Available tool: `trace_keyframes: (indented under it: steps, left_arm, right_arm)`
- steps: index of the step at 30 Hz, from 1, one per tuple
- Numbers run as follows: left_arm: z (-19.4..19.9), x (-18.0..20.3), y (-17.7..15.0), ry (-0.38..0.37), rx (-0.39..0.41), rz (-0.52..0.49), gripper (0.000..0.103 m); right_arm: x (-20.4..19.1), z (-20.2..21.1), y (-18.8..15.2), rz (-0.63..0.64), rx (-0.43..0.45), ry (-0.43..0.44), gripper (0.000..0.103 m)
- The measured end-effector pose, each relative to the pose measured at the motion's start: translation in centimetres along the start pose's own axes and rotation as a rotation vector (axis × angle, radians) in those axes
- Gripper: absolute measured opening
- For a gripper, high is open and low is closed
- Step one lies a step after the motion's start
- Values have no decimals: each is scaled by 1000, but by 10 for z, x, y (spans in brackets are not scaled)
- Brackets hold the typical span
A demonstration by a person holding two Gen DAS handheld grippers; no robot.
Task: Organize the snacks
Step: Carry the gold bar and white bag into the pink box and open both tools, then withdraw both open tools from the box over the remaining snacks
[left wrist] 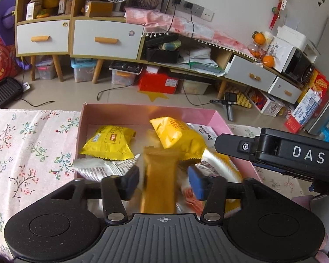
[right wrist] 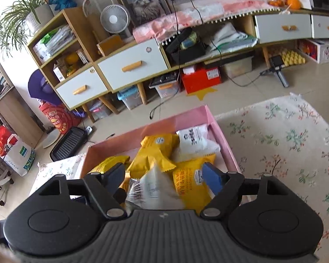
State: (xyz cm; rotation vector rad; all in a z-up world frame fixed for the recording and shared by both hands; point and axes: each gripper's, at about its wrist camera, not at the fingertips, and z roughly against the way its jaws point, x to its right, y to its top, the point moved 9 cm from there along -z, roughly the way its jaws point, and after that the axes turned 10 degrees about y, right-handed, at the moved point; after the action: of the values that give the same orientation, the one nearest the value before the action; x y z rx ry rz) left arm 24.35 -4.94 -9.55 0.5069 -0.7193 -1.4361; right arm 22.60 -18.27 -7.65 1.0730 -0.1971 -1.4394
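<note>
A pink box (left wrist: 142, 111) on the floral tablecloth holds several snack packets, mostly yellow (left wrist: 108, 142) and white (left wrist: 98, 169). My left gripper (left wrist: 163, 180) is open over the box's near edge; a blurred orange-brown packet (left wrist: 160, 179) lies between its fingers, not pinched. My right gripper (right wrist: 163, 178) is open above the same box (right wrist: 221, 135); a blurred clear-white packet (right wrist: 153, 188) sits between its fingers, untouched by the pads. Yellow packets (right wrist: 151, 153) and a white one (right wrist: 195, 140) lie beyond. The right gripper's body (left wrist: 296, 155) shows at right in the left wrist view.
The floral tablecloth (left wrist: 28, 144) covers the table on both sides of the box (right wrist: 285, 144). Beyond the table's far edge is tiled floor with cables, storage bins, a red box (left wrist: 158, 83) and a low cabinet with drawers (left wrist: 107, 38).
</note>
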Motion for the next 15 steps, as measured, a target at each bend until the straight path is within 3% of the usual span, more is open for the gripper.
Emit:
trace_keyframes:
  steps: [2, 5, 15]
  left_arm:
    - [2, 2, -1, -24, -9, -2, 67]
    - [9, 4, -1, -27, -3, -16, 76]
    - [38, 4, -5, -11, 4, -51, 84]
  right_arm:
    - [-1, 1, 1, 3, 0, 4, 76]
    - [-3, 2, 2, 9, -6, 2, 80]
    - [-12, 21, 0, 64, -12, -27, 89]
